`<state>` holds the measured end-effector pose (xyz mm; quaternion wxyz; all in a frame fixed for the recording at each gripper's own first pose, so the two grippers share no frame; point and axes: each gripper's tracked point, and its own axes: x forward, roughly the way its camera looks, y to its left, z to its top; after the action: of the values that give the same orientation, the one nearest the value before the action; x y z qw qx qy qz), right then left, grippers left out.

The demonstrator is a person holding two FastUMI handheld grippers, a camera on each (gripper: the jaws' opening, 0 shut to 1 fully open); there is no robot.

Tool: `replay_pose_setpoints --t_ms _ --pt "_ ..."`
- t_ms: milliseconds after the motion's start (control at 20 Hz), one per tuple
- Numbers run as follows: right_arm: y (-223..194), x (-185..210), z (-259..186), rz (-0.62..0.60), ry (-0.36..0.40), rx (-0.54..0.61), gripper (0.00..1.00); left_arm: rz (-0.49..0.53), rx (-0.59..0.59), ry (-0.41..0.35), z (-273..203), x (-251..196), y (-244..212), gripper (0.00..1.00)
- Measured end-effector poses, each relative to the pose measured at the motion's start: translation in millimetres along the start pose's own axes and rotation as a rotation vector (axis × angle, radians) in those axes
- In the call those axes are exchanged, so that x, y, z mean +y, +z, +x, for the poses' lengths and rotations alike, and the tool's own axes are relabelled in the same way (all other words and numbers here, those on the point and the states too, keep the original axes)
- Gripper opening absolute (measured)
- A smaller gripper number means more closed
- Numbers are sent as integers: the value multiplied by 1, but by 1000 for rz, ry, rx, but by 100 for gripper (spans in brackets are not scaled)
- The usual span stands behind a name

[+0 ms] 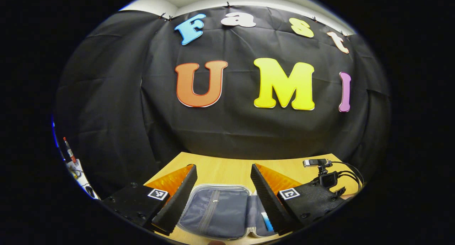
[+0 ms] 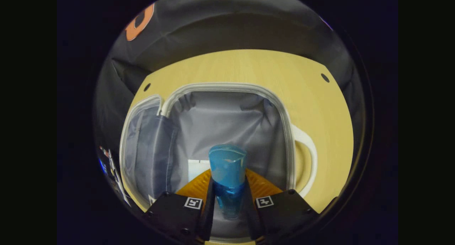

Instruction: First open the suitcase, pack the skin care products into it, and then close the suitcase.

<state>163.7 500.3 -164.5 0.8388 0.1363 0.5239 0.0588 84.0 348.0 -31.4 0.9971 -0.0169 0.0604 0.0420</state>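
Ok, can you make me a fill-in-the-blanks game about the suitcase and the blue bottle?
1. The suitcase lies ____ on the wooden table, its grey lining showing.
2. The right gripper holds a ____ bottle between its fingers.
3. The bottle hangs over the suitcase's ____ lining.
4. The left gripper has its fingers spread ____ with nothing between them.

Missing words: open; blue; grey; apart

Readable text: none on the blue translucent tube (image 2: 227, 166) or the grey-lined open suitcase (image 2: 227, 120).
Square black-and-white marker tags (image 1: 157, 193) on gripper bodies: patterns only, no words.
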Motion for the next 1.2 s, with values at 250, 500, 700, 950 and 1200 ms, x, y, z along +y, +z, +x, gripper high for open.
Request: replay_pose_setpoints --t_ms 250,500,700,950,1200 --pt "-14 -3 10 30 -26 55 37 -41 42 71 1 48 -28 98" --pt "-15 -1 10 44 -24 72 39 -112 92 153 -2 101 -56 98" --pt "-9 3 1 40 2 45 52 -149 124 179 -3 134 -74 99" --pt "22 14 -73 -117 101 -151 80 -272 235 115 19 159 -121 98" --pt "52 -8 -182 -244 154 -425 77 -554 401 71 50 183 -194 99"
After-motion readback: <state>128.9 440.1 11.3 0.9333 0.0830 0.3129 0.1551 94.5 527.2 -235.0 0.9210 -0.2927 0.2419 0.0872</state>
